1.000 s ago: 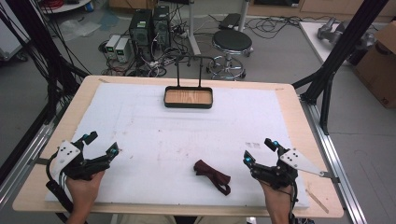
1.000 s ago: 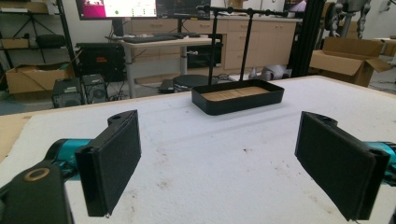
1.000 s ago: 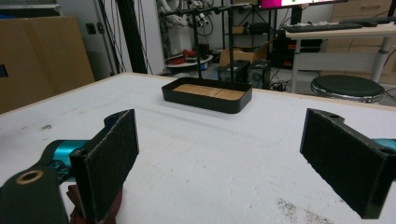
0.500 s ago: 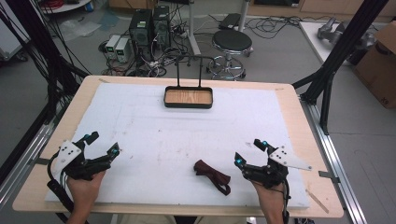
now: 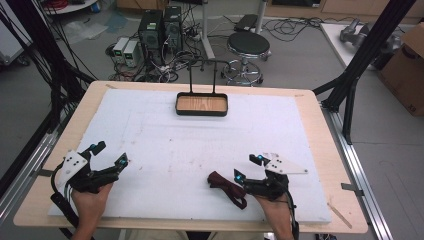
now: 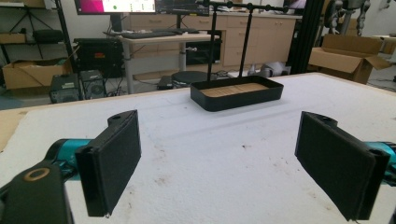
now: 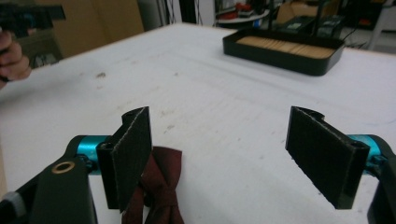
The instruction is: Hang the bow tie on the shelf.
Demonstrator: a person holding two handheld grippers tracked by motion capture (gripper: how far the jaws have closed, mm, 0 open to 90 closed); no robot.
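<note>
White foam sheet covers a light wooden table; faint brown scuffs on the sheet. Black tray with a wooden floor and an upright black handle frame sits at the far middle edge. Room beyond: grey floor, black stool, computer towers with tangled cables, cardboard box at right.

Dark red bow tie lies flat on the sheet near the front edge, right of centre, straps trailing toward the person. Its nearest part is just beside the right gripper, on that gripper's left. In the right gripper view the bow tie shows low, partly behind the left jaw; contact cannot be told.

Right gripper: jaws wide apart, nothing between them.

Left gripper: near the front left corner, well apart from the bow tie. Left gripper view: jaws wide apart over bare foam, holding nothing.
</note>
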